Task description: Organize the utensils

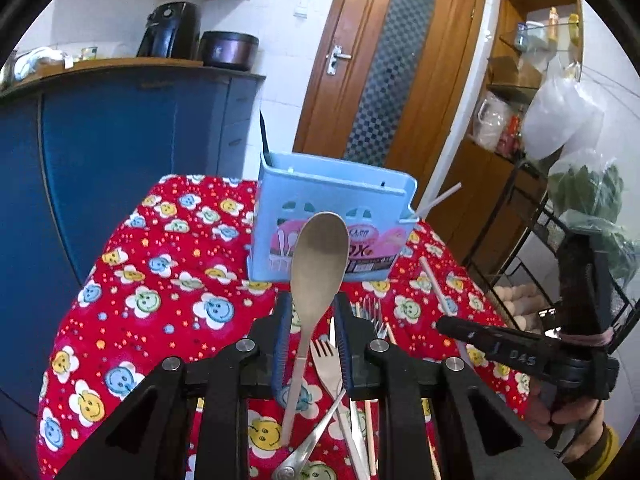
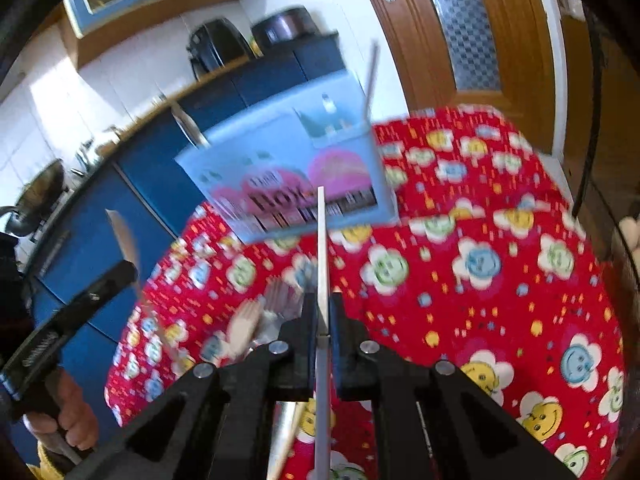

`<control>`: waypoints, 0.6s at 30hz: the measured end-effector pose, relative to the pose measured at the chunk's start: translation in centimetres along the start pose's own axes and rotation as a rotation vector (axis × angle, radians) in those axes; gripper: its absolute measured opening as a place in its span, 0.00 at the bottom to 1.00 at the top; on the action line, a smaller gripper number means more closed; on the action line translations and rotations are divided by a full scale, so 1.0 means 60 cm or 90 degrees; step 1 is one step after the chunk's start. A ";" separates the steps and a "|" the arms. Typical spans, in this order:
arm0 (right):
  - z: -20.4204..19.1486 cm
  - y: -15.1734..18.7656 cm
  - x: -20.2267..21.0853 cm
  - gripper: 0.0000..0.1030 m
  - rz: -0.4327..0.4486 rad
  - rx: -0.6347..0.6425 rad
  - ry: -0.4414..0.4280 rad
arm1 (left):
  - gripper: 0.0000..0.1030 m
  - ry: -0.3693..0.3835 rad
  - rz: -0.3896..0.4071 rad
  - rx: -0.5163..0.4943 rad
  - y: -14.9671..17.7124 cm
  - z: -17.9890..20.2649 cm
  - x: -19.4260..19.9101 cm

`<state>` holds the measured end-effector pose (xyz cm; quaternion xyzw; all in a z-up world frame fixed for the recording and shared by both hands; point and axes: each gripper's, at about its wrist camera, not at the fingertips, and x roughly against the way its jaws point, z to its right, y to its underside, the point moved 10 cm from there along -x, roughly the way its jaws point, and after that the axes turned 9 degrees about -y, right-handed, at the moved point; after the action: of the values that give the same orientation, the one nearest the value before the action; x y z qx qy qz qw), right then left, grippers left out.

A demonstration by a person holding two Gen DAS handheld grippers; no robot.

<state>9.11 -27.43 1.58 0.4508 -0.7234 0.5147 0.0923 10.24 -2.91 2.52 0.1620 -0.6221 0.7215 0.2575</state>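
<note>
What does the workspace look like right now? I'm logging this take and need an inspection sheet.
Surface: table under a red flowered cloth.
Job's things: blue holder upright on the cloth, a straw sticking out; spoon and stick held; fork, more cutlery and chopsticks loose on the cloth.
Clutter: nothing seen.
Grippers: left gripper shut on the spoon; right gripper shut on the stick.
Cables: nothing seen.
Surroundings: blue cabinet, wooden door, wire rack.

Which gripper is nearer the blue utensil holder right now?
Can't tell. Left gripper holds a spoon, right gripper a white stick; both face the blue utensil holder.
</note>
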 end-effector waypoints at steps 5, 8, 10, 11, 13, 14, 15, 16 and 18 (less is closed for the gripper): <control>-0.030 -0.031 0.026 0.07 0.054 0.025 -0.014 | 0.01 0.008 0.010 0.002 -0.019 -0.003 0.002; -0.039 -0.043 0.034 0.07 0.071 0.033 -0.016 | 0.01 0.012 -0.006 0.001 -0.018 -0.003 -0.008; -0.040 -0.048 0.035 0.07 0.073 0.034 -0.020 | 0.01 0.017 -0.017 -0.004 -0.014 -0.001 -0.013; -0.040 -0.048 0.034 0.07 0.073 0.033 -0.020 | 0.01 0.020 -0.024 -0.009 -0.010 0.003 -0.016; -0.039 -0.045 0.030 0.07 0.066 0.031 -0.021 | 0.05 0.026 -0.038 -0.017 -0.004 0.009 -0.023; -0.037 -0.044 0.027 0.07 0.064 0.030 -0.022 | 0.05 0.031 -0.048 -0.022 0.001 0.014 -0.030; -0.037 -0.042 0.026 0.07 0.062 0.029 -0.023 | 0.06 0.033 -0.057 -0.028 0.005 0.018 -0.037; -0.037 -0.039 0.025 0.07 0.061 0.029 -0.023 | 0.07 0.032 -0.067 -0.033 0.010 0.022 -0.045; -0.035 -0.035 0.023 0.07 0.059 0.028 -0.024 | 0.12 0.029 -0.085 -0.046 0.018 0.028 -0.063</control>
<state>9.18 -26.61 4.77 0.4287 -0.7338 0.5252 0.0449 12.54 -5.30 -0.13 0.1772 -0.6296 0.6830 0.3252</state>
